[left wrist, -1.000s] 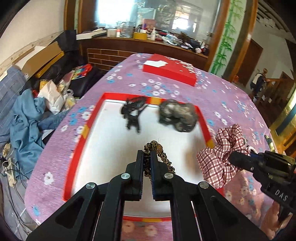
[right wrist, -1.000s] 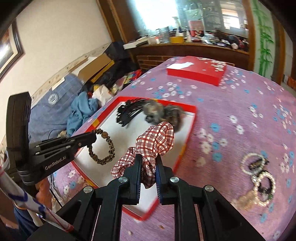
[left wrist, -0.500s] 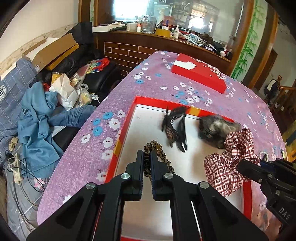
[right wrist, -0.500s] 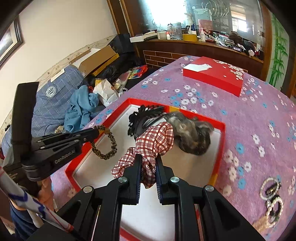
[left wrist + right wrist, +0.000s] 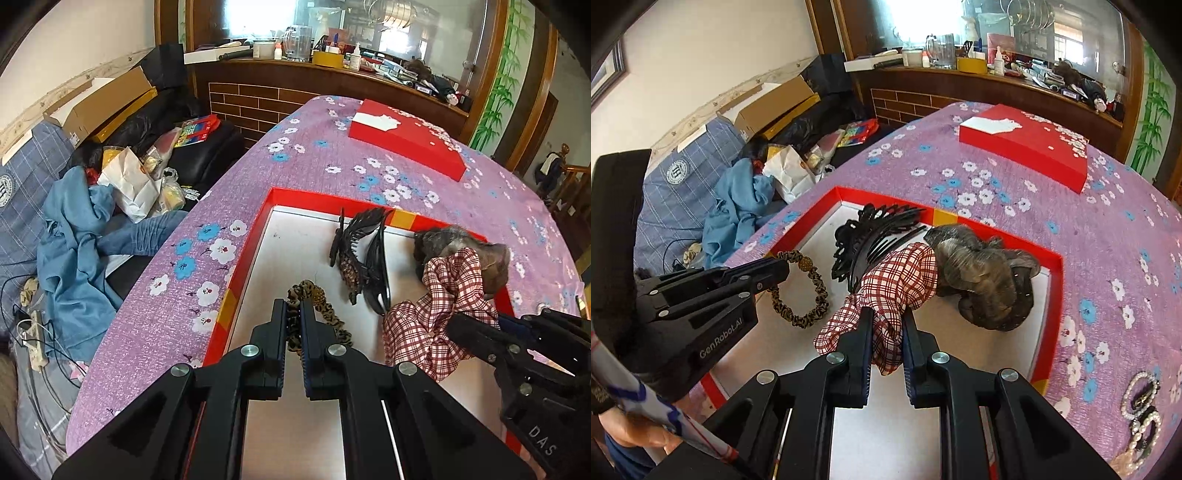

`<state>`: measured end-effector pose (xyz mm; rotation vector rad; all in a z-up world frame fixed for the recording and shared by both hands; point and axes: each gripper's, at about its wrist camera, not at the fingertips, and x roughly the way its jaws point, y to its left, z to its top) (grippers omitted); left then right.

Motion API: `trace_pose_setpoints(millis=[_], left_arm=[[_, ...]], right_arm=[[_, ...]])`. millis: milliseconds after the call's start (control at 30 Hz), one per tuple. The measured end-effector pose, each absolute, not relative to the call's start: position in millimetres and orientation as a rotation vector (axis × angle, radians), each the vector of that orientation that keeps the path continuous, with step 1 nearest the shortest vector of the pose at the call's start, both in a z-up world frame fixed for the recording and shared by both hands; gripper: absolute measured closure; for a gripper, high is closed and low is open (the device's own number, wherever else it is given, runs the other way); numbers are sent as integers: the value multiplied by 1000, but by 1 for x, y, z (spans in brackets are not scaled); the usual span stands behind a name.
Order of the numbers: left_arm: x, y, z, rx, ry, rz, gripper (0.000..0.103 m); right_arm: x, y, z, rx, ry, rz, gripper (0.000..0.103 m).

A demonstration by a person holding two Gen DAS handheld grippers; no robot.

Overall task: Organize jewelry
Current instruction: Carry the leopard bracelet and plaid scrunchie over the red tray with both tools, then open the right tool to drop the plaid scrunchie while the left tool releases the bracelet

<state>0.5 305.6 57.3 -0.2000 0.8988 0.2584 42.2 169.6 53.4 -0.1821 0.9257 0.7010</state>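
We held our left tool (image 5: 293, 314) clamped tight on the leopard-print scrunchie (image 5: 317, 314), which hung from its tips above the white floor of the red-rimmed tray (image 5: 236, 280); in the right wrist view the loop (image 5: 799, 291) dangled at about 9 o'clock from the centre of the frame, just beside the black hair combs (image 5: 871, 236). Our right tool (image 5: 887, 321) had its jaws pressed on a bunch of the red plaid scrunchie (image 5: 897, 280), the cloth puffing out ahead of the tips and sagging to the left of them. That scrunchie touched the grey-brown scrunchie (image 5: 990, 284), which lay in the tray at about 2 o'clock from the right tool's tips. From the left wrist view the plaid cloth (image 5: 436, 302) sat at 3 o'clock, the combs (image 5: 365, 258) at 1 o'clock and the grey-brown piece (image 5: 461, 247) against the tray's far right rim.

The tray rested on a tabletop under a purple flowered cloth (image 5: 1108, 240). A red box (image 5: 1027, 147) lay on it at 12 o'clock, well apart from the tray, and pearl bracelets (image 5: 1143, 410) lay on the cloth at 4 o'clock, outside the tray
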Motion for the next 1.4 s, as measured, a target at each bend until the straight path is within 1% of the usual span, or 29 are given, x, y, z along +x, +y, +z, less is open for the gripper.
trace_pose_setpoints(millis=[600, 1200, 1233, 1333, 1400], left_arm=[[8, 311, 43, -189, 920, 260, 97], [11, 309, 36, -171, 921, 277, 96], [11, 309, 35, -167, 920, 278, 96], [11, 309, 36, -164, 917, 277, 96], [9, 309, 36, -157, 911, 279, 96]], right_arm=[[58, 183, 35, -215, 964, 646, 86], [59, 185, 28, -241, 958, 617, 86], [59, 186, 28, -241, 958, 618, 85], [58, 184, 31, -235, 958, 623, 77], [57, 183, 34, -233, 953, 629, 73]])
